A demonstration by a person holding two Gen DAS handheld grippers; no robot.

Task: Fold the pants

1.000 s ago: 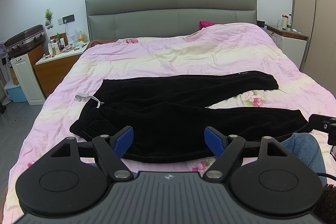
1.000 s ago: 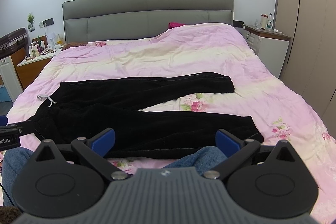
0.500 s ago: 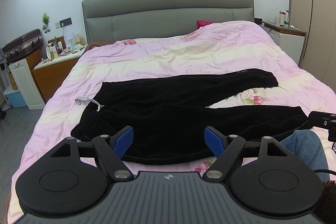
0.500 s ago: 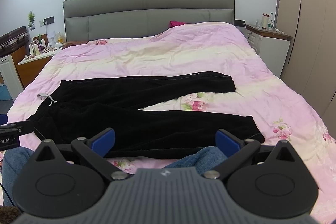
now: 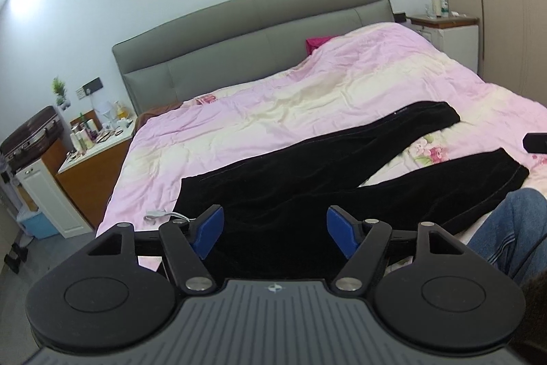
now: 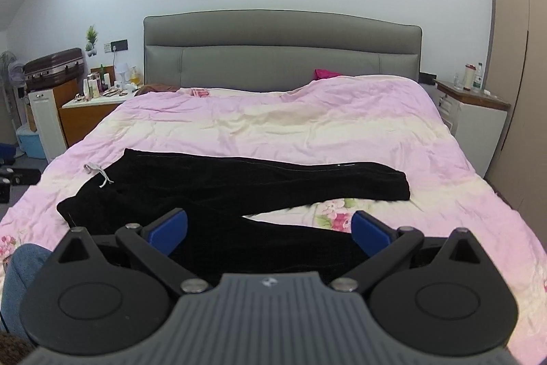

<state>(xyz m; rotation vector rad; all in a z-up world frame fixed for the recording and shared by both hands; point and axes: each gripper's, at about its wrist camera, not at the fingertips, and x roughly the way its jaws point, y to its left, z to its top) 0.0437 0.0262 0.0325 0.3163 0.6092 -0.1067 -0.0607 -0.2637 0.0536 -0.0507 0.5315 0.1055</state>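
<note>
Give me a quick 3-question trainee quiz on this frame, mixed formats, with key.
1. True or false: the left gripper is shut on the black pants.
2. Multiple choice: how do the two pant legs lie on the pink quilt? A) stacked one on the other B) spread apart in a V, quilt showing between them C) rolled into a bundle
3. Fill in: the grey drawstring lies at the ____ end of the pants.

Key
1. False: both the left and the right gripper are open, holding nothing.
2. B
3. waistband
</note>
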